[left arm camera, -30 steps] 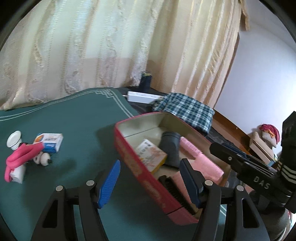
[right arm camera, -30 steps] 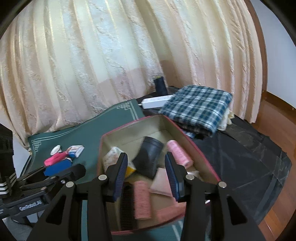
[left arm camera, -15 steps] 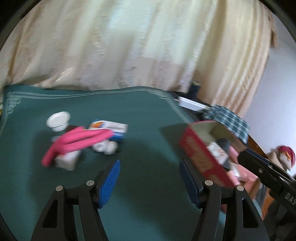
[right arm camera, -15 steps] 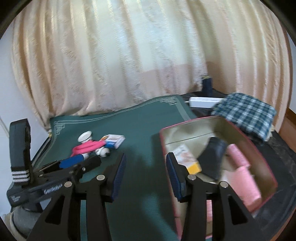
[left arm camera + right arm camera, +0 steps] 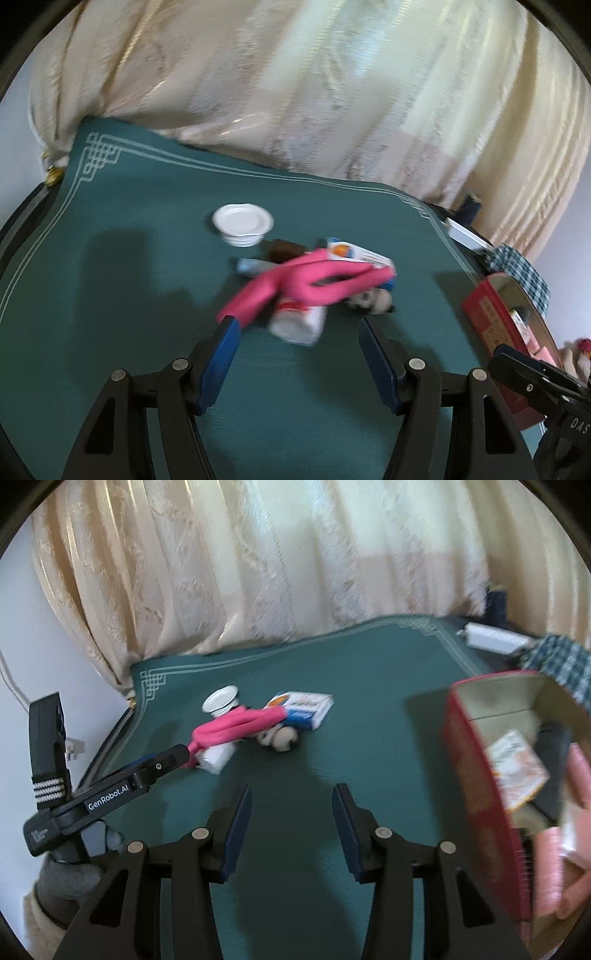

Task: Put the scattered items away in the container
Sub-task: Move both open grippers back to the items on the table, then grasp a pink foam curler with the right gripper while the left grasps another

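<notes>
The step in hand looks like the reach for the next scattered item: the left hand-held gripper (image 5: 299, 347) is low over the green table (image 5: 122, 258), aimed at the small pile in the middle of its frame. That pile holds a pink band (image 5: 306, 282) draped over a white bottle (image 5: 299, 325), a small box (image 5: 360, 254) behind it, a white cap (image 5: 243, 222) toward the upper middle, and a small dark-and-white object (image 5: 369, 301) that is too blurred to name.

The left hand-held gripper is wide open and holds nothing; its left blue pad (image 5: 221, 358) sits just beside the near end of the pink band, though the blur makes it hard to say whether they touch.

The right hand-held gripper (image 5: 291, 830) is also open and empty, over bare table at the lower middle of its frame. The red container (image 5: 476, 768) lies at the right edge there, already holding a card, a dark item and pink rollers.

The next move, as I judge it, calls for advancing the left jaws around the bottle or band, closing, then carrying the catch right to the container.
</notes>
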